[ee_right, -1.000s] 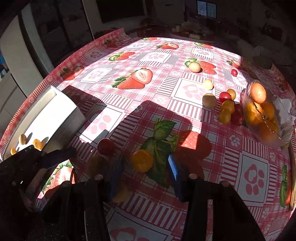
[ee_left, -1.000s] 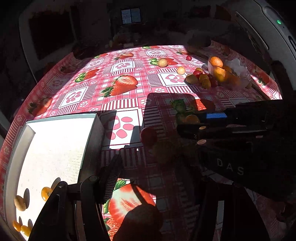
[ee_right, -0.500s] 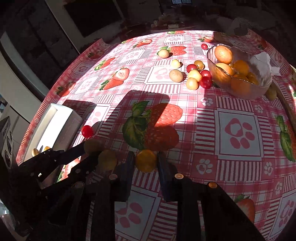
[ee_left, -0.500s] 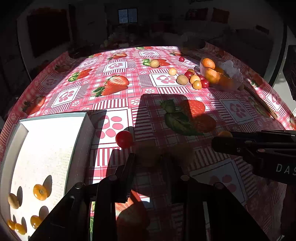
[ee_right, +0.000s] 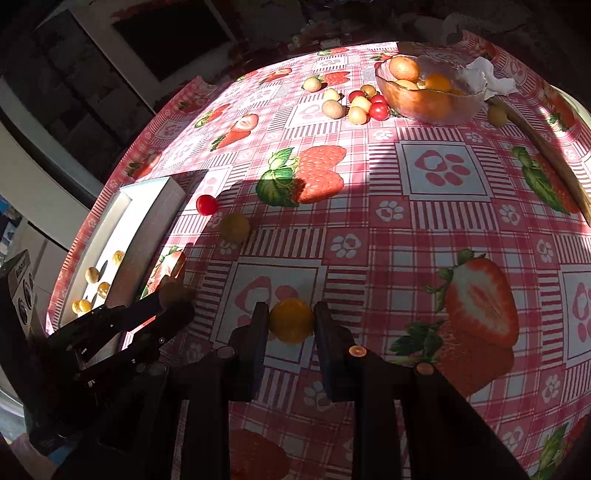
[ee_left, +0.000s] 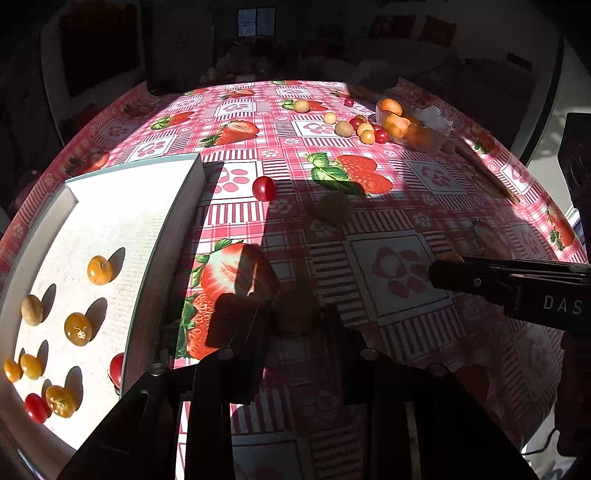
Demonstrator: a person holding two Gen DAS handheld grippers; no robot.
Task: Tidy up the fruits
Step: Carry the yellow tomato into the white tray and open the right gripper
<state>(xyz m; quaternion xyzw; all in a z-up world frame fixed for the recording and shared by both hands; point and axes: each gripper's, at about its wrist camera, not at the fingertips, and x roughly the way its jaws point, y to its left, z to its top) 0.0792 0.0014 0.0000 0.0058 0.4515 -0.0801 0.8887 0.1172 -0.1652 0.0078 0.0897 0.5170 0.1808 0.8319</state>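
Jaws of the right gripper point(ee_right: 291, 321) are closed on a yellow fruit point(ee_right: 291, 320); those of the left gripper point(ee_left: 295, 314) on a brownish fruit point(ee_left: 295, 308), right of the white tray point(ee_left: 181, 218).

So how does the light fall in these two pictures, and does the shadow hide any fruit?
Left wrist view: hard sun glares on the white tray; the fruit in the left gripper is dim in shadow. Right wrist view: the orange fruit stays readable though shaded; edges bend strongly.

Dim room, hard sunlight across the strawberry-print tablecloth point(ee_right: 436, 229), small window point(ee_left: 256, 22) at far wall
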